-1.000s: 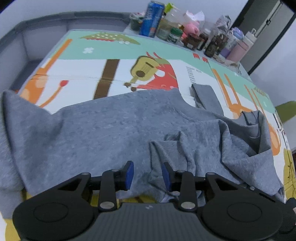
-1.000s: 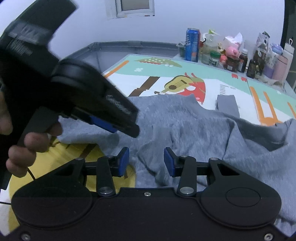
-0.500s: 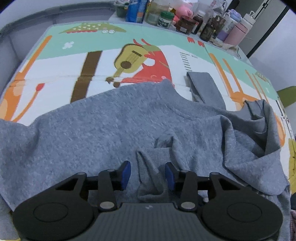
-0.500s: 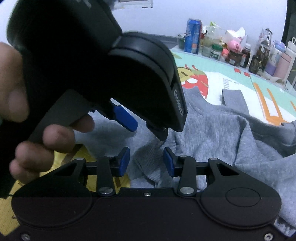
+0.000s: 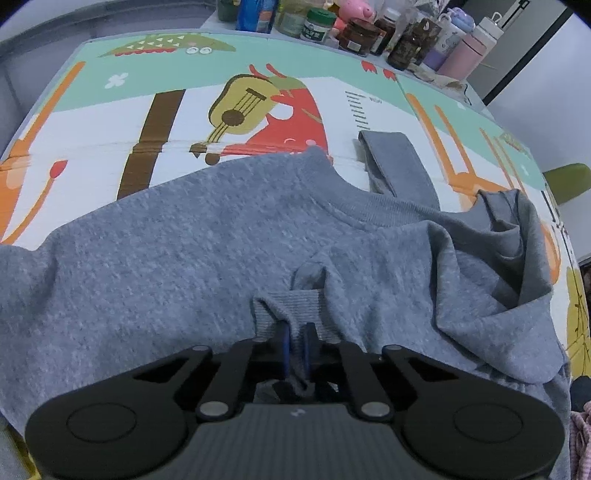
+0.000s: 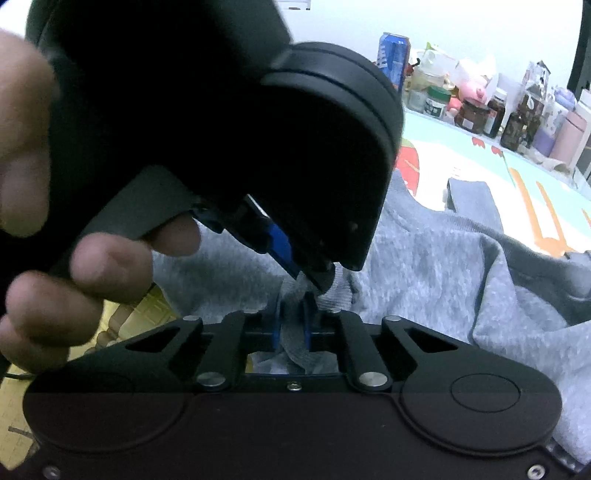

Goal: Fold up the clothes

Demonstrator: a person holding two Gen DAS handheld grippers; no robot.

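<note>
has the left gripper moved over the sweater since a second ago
Yes. In the left wrist view the left gripper has advanced toward the jars: the sweater collar and guitar print sit lower and nearer, and it is now shut on the ribbed cuff.

I see a bench covered by a colourful play mat (image 5: 258, 66). The mat has green and white parts, a red animal playing a yellow guitar (image 5: 240, 107), a brown tree trunk and orange giraffe shapes. A grey sweatshirt (image 5: 166, 251) lies spread on the mat, bunched up on its right side. One grey sleeve (image 5: 397, 162) sticks out flat past the collar. Along the far edge of the bench I see a row of jars and bottles (image 5: 388, 33), a blue can (image 6: 393, 59), and pink and purple flasks (image 5: 465, 51).
</note>
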